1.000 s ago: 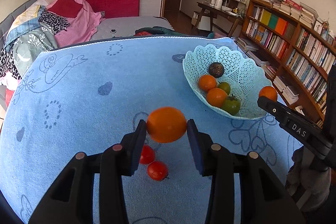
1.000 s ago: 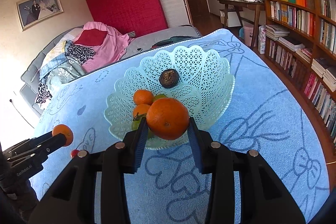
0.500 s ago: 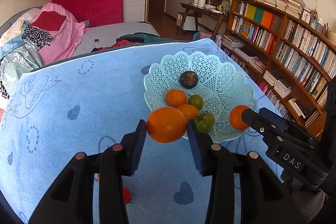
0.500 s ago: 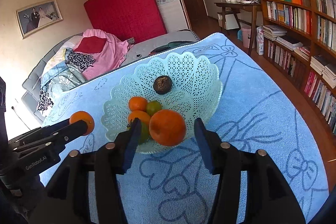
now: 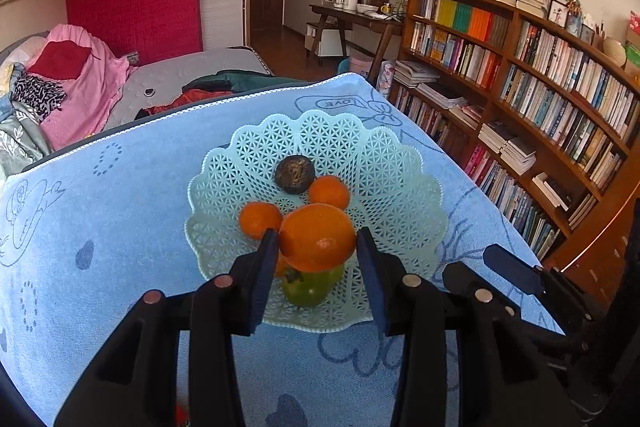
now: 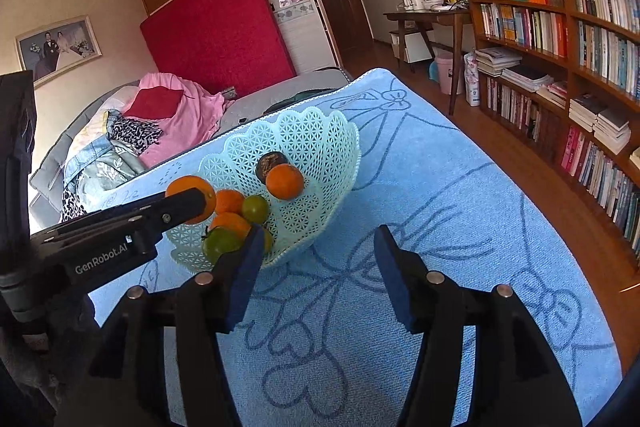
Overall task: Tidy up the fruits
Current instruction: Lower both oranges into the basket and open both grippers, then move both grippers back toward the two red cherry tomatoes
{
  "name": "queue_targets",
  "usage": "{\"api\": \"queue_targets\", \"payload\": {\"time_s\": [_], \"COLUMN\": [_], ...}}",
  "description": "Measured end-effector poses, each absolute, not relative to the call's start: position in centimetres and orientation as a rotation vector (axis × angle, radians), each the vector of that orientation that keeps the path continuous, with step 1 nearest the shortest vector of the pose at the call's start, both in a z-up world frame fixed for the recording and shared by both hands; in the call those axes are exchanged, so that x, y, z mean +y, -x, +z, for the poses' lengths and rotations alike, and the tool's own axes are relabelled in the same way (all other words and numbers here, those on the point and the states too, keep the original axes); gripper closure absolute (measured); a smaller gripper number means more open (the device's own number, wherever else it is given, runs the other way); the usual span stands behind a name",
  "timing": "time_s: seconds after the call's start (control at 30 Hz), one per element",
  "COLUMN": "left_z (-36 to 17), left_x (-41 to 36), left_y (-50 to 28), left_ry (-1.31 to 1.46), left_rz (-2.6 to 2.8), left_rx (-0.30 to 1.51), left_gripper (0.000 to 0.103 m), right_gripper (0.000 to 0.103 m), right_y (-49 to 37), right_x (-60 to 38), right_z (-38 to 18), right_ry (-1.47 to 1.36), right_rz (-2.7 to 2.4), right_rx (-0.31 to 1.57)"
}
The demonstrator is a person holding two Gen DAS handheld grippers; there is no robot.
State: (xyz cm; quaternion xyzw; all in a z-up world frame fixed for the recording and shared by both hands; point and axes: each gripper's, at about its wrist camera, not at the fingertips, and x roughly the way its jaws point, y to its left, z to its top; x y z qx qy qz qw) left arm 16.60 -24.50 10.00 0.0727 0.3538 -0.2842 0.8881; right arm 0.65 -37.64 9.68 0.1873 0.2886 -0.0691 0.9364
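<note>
Above the pale lattice basket (image 5: 400, 163) on the blue towel (image 5: 120, 211), the left gripper (image 5: 318, 247) clamps a large orange (image 5: 318, 237) between its pads, over the green tomato (image 5: 308, 283) and smaller oranges lying in the basket. The right gripper (image 6: 316, 255) stands just beside the basket's near rim, jaws apart with nothing between them.
</note>
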Motion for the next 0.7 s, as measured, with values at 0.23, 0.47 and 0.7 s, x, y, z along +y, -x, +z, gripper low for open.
{"api": "queue_targets", "payload": {"time_s": [0.23,0.47,0.7], "left_z": [10.6,10.9,10.7], "left_x": [-24.1,-21.5,-19.2], "left_y": [-16.3,-16.5,-15.9], "left_ry": [-0.119,-0.099,-0.106], "left_rz": [-0.585,-0.524,-0.489], "left_rx": [0.714,0.719,0.723], "left_gripper": [0.03,0.03,0.029], "right_gripper": [0.044,0.044,0.044], "right_y": [-0.2,0.1,0.5], "right_x": [-37.9,-37.1,-36.1], "right_z": [9.3,9.2,9.2], "right_ry": [-0.396,-0.396,-0.384], "right_rz": [-0.139,-0.125,-0.103], "right_rx": [0.597,0.608,0.624]}}
